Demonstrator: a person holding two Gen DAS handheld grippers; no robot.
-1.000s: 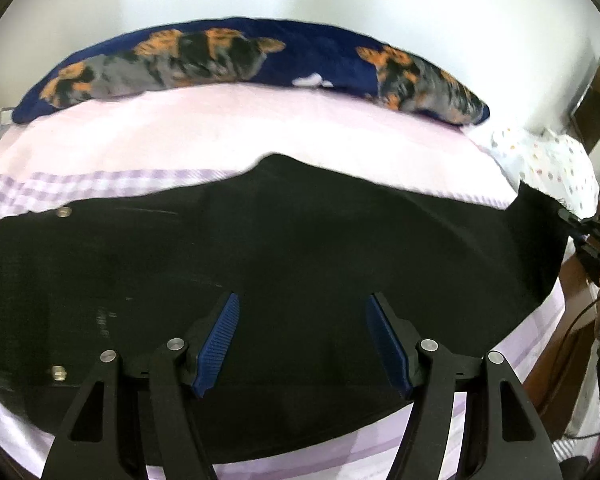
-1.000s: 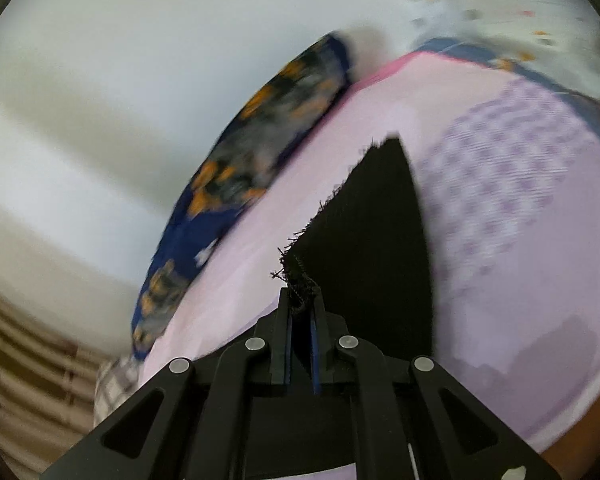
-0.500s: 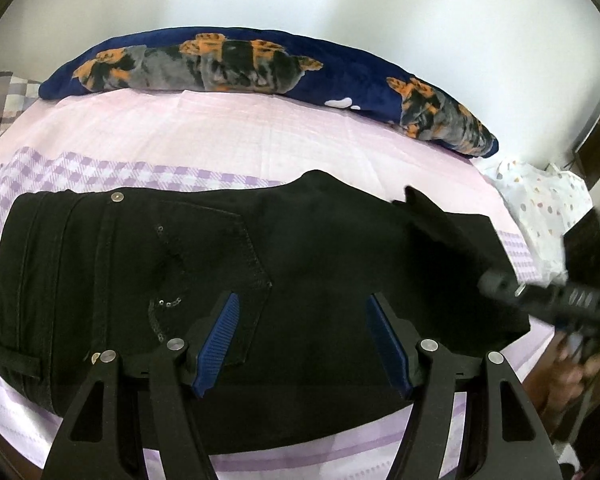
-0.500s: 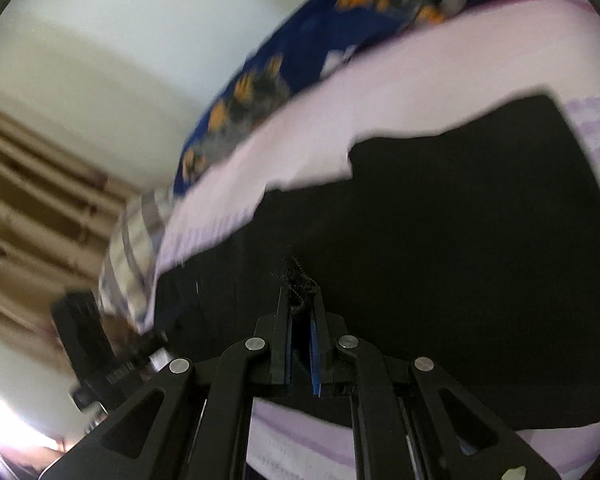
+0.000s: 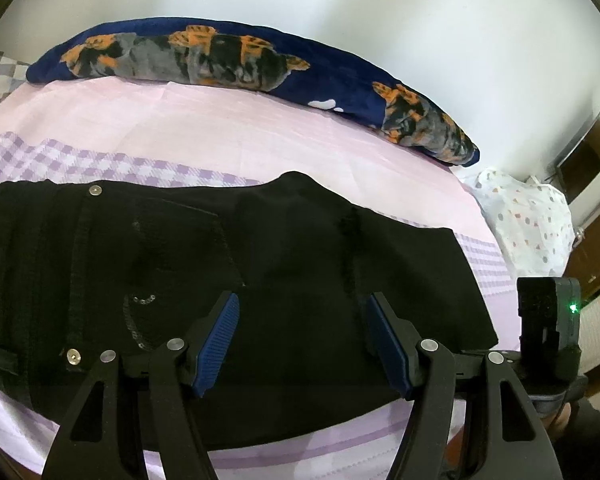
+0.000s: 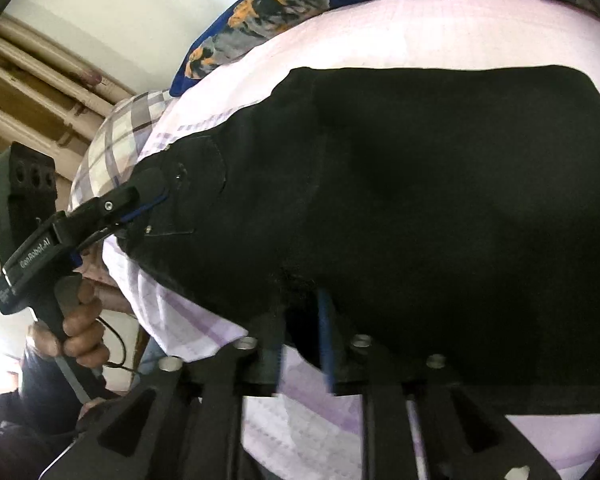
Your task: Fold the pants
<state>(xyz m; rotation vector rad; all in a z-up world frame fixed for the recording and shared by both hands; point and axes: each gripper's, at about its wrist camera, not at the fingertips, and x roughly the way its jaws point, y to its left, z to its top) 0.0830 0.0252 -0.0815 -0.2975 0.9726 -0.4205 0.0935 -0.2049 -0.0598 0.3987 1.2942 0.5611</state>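
Pants: the black pants (image 5: 236,280) lie doubled over on the bed (image 5: 228,136), waistband end toward the checked pillow (image 6: 116,148), folded end toward the spotted bundle (image 5: 528,224).
Step in hand: letting go of the leg hem just laid over the seat, as I judge it.
Right gripper (image 6: 300,320): its fingers have just been parting; the frayed hem sits at the gap between them and looks no longer pinched.
Left gripper (image 5: 302,340): fingers spread wide over the pants near the back pocket, nothing between them, not gripping.
Doing it well: draw the right gripper straight back off the hem so the threads do not snag and drag the top layer; then check that the hem lines up with the waistband before the next fold.
Cloth: heavy matte denim, stiff enough to hold a flat crease; stitched pocket, metal rivets, ragged fringe at the hem.
Bed: smooth pale pink sheet with lilac check bands, lightly creased.
Beyond the pants: a long plush navy bolster (image 5: 260,68) with orange and grey print along the wall.
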